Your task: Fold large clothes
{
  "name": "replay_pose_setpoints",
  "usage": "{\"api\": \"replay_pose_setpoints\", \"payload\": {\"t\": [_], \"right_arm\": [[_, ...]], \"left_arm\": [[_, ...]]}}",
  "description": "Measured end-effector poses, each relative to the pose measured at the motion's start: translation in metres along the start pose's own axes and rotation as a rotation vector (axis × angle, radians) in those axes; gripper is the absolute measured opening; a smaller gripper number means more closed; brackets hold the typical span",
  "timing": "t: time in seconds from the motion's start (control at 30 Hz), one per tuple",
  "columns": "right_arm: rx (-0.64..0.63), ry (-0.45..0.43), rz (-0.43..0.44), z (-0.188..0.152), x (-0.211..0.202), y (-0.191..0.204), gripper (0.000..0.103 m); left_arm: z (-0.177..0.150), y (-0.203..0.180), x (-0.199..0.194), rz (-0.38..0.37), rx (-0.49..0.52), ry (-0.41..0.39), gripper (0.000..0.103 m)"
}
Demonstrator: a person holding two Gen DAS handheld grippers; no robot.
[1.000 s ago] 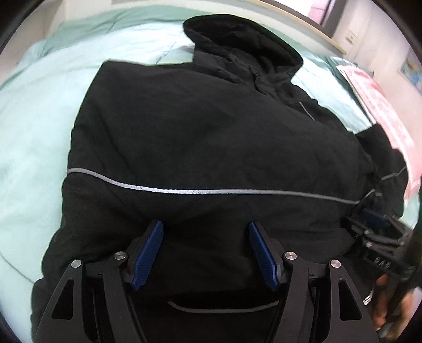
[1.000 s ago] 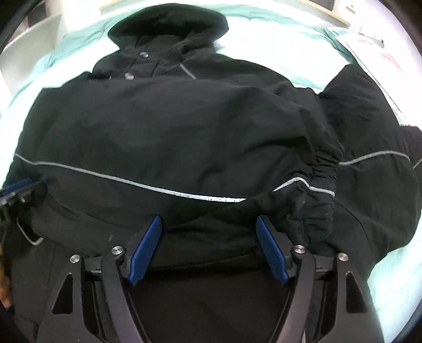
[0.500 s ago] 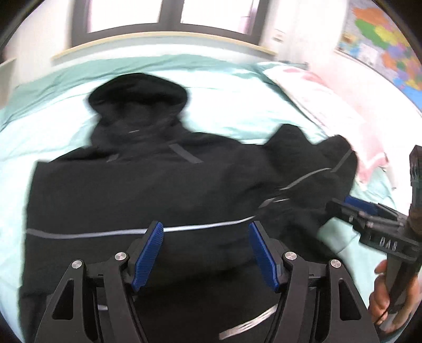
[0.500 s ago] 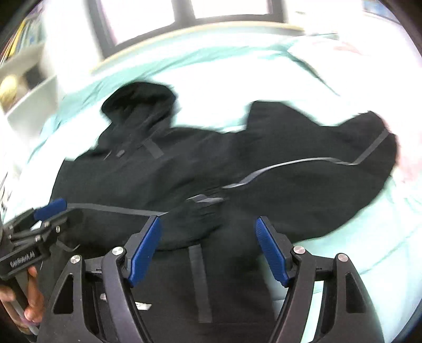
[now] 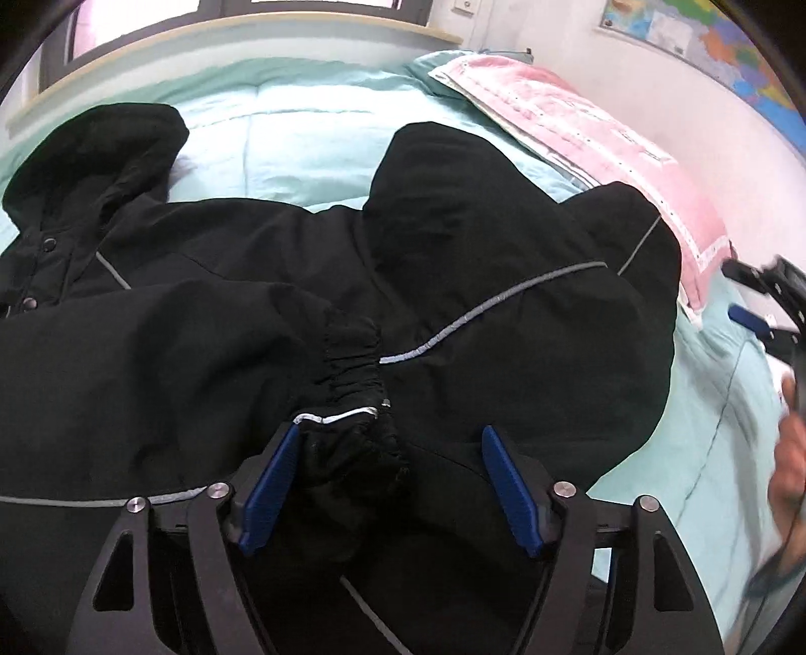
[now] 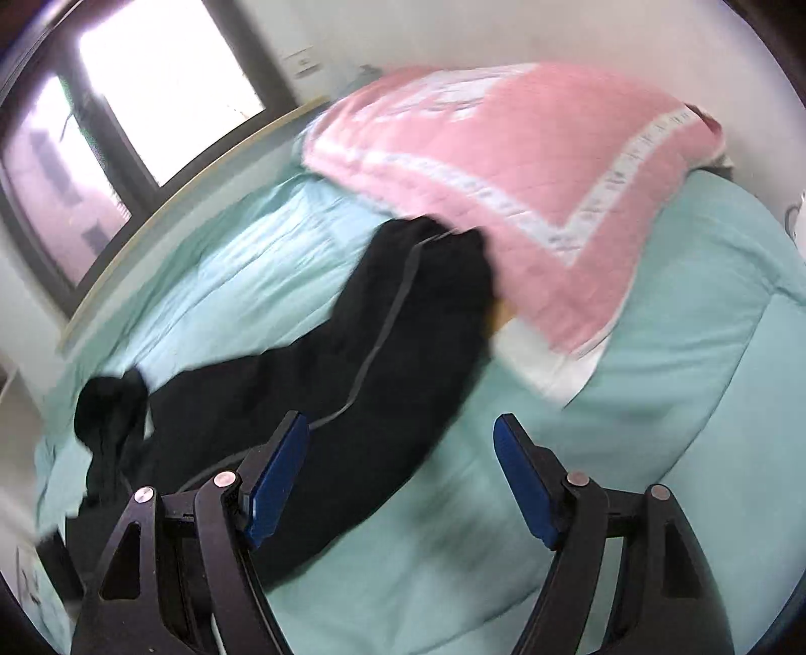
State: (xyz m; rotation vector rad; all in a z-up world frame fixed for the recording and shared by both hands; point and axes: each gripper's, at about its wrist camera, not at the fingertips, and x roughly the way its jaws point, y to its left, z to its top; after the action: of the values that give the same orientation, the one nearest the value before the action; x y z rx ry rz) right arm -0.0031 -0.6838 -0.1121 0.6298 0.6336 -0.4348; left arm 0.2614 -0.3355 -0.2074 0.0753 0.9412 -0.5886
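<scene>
A black hooded jacket [image 5: 211,322] with thin grey reflective stripes lies spread on a mint-green bed. One sleeve is folded across the body, its elastic cuff [image 5: 352,373] lying just ahead of my left gripper [image 5: 388,443], which is open and empty above it. The other sleeve [image 5: 529,282] stretches out to the right. My right gripper [image 6: 400,428] is open and empty, hovering over the outstretched sleeve [image 6: 403,332] and the bedding beside it; it also shows blurred at the right edge of the left wrist view [image 5: 755,312]. The hood [image 5: 95,146] lies at the far left.
A pink quilted pillow [image 6: 504,176] lies at the head of the bed, touching the sleeve's end; it also shows in the left wrist view [image 5: 579,131]. The mint duvet [image 6: 680,327] covers the bed. A window and sill [image 6: 141,141] run behind, and a map hangs on the wall [image 5: 705,40].
Both grippers have pulled back and swung right, away from the jacket body. The right one now looks toward the pillow and the outstretched sleeve. The folded sleeve stays across the body.
</scene>
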Motion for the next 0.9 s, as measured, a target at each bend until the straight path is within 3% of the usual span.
{"api": "replay_pose_setpoints", "payload": {"t": [0.2, 0.43, 0.5, 0.57, 0.63, 0.73, 0.8, 0.9], "right_arm": [[0.035, 0.006, 0.001, 0.032, 0.05, -0.004, 0.079], [0.066, 0.031, -0.141, 0.06, 0.112, 0.001, 0.079], [0.031, 0.047, -0.107, 0.061, 0.122, 0.013, 0.067], [-0.041, 0.004, -0.118, 0.057, 0.112, 0.028, 0.034], [-0.093, -0.078, -0.134, 0.051, 0.088, 0.039, 0.015], [-0.062, -0.204, -0.139, 0.043, 0.034, 0.036, 0.013], [-0.025, -0.265, -0.149, 0.038, -0.005, 0.022, 0.012], [0.026, -0.279, -0.167, 0.026, -0.039, -0.006, 0.012]], "left_arm": [[-0.009, -0.005, 0.005, 0.042, 0.041, -0.031, 0.075], [-0.014, -0.015, 0.007, 0.107, 0.091, -0.064, 0.076], [-0.014, -0.016, 0.007, 0.114, 0.097, -0.065, 0.076], [-0.013, -0.014, 0.007, 0.108, 0.092, -0.065, 0.076], [-0.012, -0.014, 0.007, 0.11, 0.093, -0.061, 0.076], [-0.006, -0.02, -0.003, 0.139, 0.105, -0.07, 0.075], [-0.001, -0.033, -0.023, 0.156, 0.137, -0.129, 0.073], [0.01, -0.053, -0.041, 0.122, 0.167, -0.166, 0.073]]}}
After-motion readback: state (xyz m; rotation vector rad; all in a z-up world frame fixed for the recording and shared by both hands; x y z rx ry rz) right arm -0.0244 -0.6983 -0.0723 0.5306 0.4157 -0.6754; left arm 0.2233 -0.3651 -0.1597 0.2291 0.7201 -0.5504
